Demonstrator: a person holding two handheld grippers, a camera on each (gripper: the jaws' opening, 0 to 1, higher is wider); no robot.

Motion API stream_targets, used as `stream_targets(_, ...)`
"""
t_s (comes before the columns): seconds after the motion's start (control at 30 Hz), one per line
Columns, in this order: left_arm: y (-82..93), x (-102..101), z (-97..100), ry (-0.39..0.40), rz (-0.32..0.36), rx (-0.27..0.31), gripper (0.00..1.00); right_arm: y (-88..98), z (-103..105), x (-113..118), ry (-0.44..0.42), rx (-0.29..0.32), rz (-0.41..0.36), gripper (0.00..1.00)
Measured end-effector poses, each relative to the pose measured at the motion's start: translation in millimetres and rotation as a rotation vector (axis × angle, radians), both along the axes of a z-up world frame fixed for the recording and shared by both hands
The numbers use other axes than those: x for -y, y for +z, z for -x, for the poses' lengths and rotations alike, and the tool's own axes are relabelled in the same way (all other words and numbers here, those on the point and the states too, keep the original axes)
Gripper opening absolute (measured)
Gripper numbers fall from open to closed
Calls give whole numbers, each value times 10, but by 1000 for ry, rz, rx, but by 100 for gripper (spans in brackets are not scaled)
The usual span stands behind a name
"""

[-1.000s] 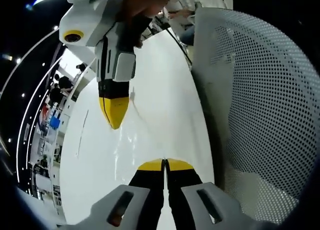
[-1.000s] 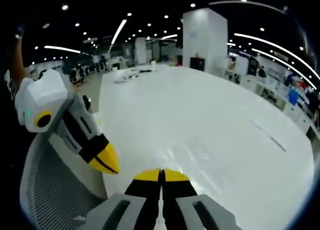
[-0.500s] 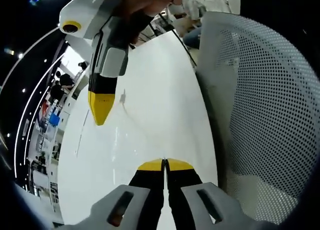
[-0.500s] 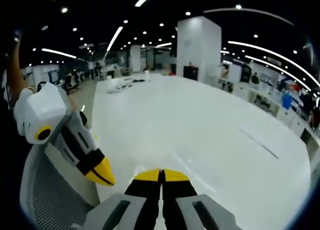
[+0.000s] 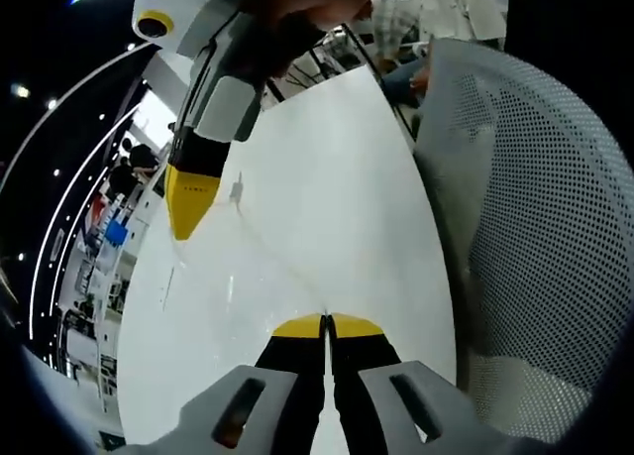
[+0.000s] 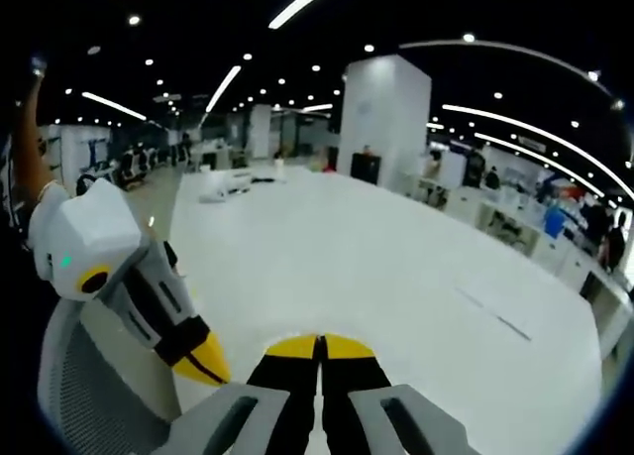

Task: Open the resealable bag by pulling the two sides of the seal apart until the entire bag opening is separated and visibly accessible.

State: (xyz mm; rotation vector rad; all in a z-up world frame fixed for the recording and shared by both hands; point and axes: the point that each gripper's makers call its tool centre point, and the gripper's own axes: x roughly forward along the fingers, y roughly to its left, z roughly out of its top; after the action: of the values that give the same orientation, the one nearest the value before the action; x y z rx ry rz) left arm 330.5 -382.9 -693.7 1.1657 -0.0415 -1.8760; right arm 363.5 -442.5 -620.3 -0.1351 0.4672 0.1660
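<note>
Left gripper view has the left gripper (image 5: 325,325) at 6 o'clock, its yellow-tipped jaws pressed together with only a hairline seam between them. The right gripper (image 5: 186,212) comes down from 11 o'clock, its tips also closed to a point. Both hang over the white table (image 5: 337,168), with a mesh chair (image 5: 535,237) at 3 o'clock.

The resealable bag (image 5: 269,262) is hard to make out. It seems to be clear film, showing as a faint glossy crease that runs from just beside the right gripper's tip down to the left gripper's seam. Whether either pair of jaws really pinches film cannot be told.

Right gripper view shows the right gripper's own jaws likewise closed at 6 o'clock, and the left gripper at 8 o'clock, near them but apart.

If each gripper holds one side of the seal, the step probably goes best with a steady pull straight apart, across the seal line. Both grips should sit close to the closure so the film does not stretch or slip. Once the middle parts, working toward each end should free the whole mouth.
</note>
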Motion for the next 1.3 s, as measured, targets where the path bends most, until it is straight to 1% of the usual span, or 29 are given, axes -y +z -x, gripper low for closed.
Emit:
stream_targets(0.13,61,31,-24,22,15,-21,0,86,-21,19,9,14,17,0)
stream_targets(0.3,172,118,-73,35,44,-13,0,258,-102,66,18,46,44,0)
stream_targets(0.47,278,265,-211,49,72,3,0,413,-191,140,23,73,81,0)
stream_targets(0.6,347,337,-300,60,92,13,0,496,-229,195,13,93,88,0)
stream_targets(0.73,390,358,-343,70,107,27,0,545,-241,222,2,112,90,0)
stream_targets(0.83,422,348,-338,63,111,44,0,585,-235,201,5,130,83,0)
stream_targets(0.9,408,339,-333,60,105,45,0,561,-231,195,8,125,88,0)
stream_targets(1.03,326,302,-314,59,76,41,0,403,-177,169,1,102,70,0)
stream_targets(1.1,229,250,-277,58,47,25,0,278,-126,143,-9,80,34,0)
stream_targets(1.17,129,199,-241,56,22,14,0,161,-86,125,-15,58,13,0)
stream_targets(1.23,49,153,-193,57,0,-9,0,31,-43,107,-13,28,17,0)
stream_targets(1.3,-20,112,-149,64,-17,-34,0,-77,-6,79,-13,6,5,0)
